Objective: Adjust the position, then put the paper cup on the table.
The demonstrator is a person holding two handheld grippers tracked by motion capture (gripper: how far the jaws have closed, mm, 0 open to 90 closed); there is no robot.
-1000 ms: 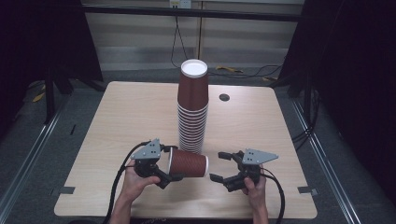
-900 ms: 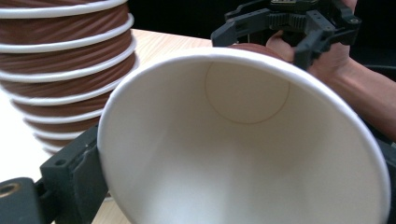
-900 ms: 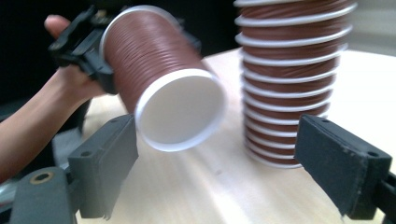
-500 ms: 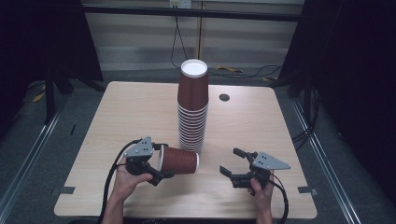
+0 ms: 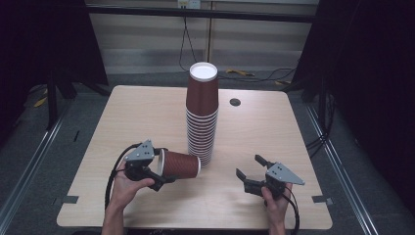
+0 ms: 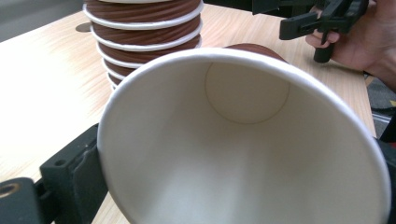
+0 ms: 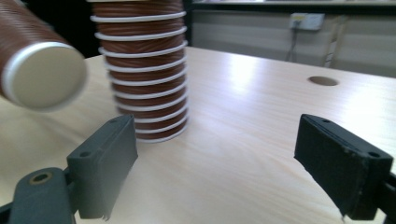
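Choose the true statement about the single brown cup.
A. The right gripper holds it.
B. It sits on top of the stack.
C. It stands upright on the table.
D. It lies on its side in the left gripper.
D: the single brown cup lies sideways, its rim end between the left gripper's jaws; the right gripper is open and empty.

Left gripper view: the held cup (image 6: 243,154) blocks most of the cup stack (image 6: 144,32) behind it, the stack's top is cut by the upper edge, and the cup's own rim runs off the bottom edge, so jaw contact on its far side can't be read. Right gripper view: the cup's base (image 7: 44,77), left of the stack, is motion-blurred, and the stack's top is cropped too.
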